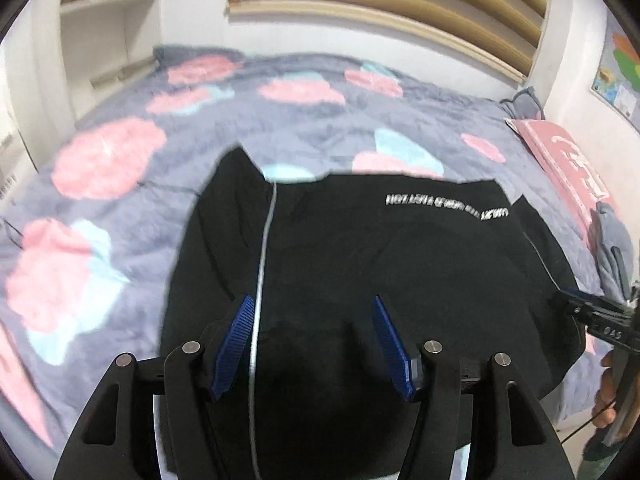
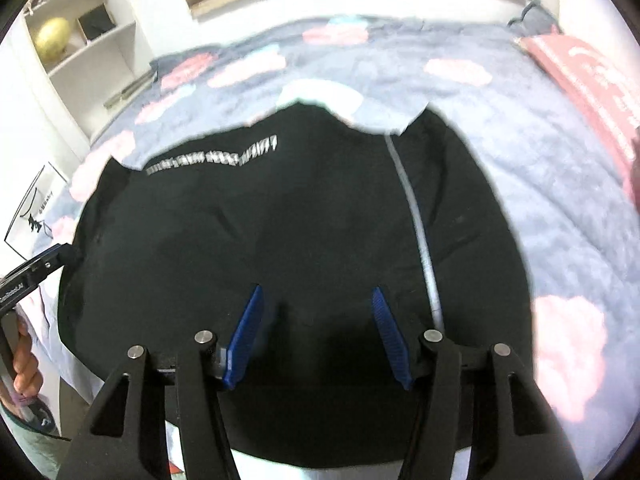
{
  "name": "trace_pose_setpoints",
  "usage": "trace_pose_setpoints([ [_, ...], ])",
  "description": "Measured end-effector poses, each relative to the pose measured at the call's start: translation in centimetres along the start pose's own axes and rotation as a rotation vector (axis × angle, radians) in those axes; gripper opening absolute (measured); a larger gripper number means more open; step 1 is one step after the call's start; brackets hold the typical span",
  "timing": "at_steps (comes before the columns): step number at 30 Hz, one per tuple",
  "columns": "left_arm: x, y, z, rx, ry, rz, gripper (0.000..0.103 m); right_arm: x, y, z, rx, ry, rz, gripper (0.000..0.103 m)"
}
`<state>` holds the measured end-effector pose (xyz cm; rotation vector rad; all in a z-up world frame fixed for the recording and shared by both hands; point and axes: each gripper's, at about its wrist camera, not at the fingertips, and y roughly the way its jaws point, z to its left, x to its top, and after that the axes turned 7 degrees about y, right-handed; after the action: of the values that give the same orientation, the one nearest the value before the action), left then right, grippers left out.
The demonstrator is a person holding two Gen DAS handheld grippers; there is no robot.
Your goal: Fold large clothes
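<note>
So the black garment (image 1: 360, 272) is lying spread out on the bed, on top of the grey blanket (image 1: 120, 208) with the pink and light blue blobs, and it looks partly folded already, with a thin pale stripe (image 1: 262, 264) running down one side of it. My guess is it's laid flat like that so the edges are easy to catch for the next fold. Both tongs are over the near part of the garment: the left tongs (image 1: 314, 344) have their blue pads spread wide with nothing between them, and the right tongs (image 2: 316, 336) are the same, gaping and empty. There's a line of white lettering (image 1: 444, 206) printed near the garment's far edge, but it's upside down and too blurry to read. Beyond the garment on the right there's a pink pillow (image 1: 568, 164) with white writing, also unreadable. Past the far left corner of the bed is a white shelf (image 2: 80, 40).
</note>
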<state>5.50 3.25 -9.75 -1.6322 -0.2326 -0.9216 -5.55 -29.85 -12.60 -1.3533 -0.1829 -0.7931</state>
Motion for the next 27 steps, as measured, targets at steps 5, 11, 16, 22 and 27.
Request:
trace_pose_setpoints([
  [5, 1.5, -5.4, -2.7, 0.07, 0.072, -0.12, 0.069, 1.0, -4.4, 2.3, 0.001, 0.005, -0.093, 0.069],
  [11, 2.8, -11.6, -5.5, 0.12, 0.101, -0.259, 0.07, 1.4, -9.4, 4.4, 0.051, -0.002, -0.187, 0.069],
  [16, 2.1, -16.2, -7.5, 0.078, 0.158, -0.422, 0.083, 0.8, -13.0, 7.0, 0.059, -0.041, -0.255, 0.071],
  [22, 1.0, -17.0, -9.3, 0.065, 0.161, -0.423, 0.083, -0.7, -15.3, 9.8, 0.053, -0.101, -0.293, 0.072],
  [27, -0.2, -16.4, -9.9, 0.074, 0.155, -0.4, 0.083, -1.5, -15.3, 11.3, -0.006, -0.147, -0.334, 0.083],
])
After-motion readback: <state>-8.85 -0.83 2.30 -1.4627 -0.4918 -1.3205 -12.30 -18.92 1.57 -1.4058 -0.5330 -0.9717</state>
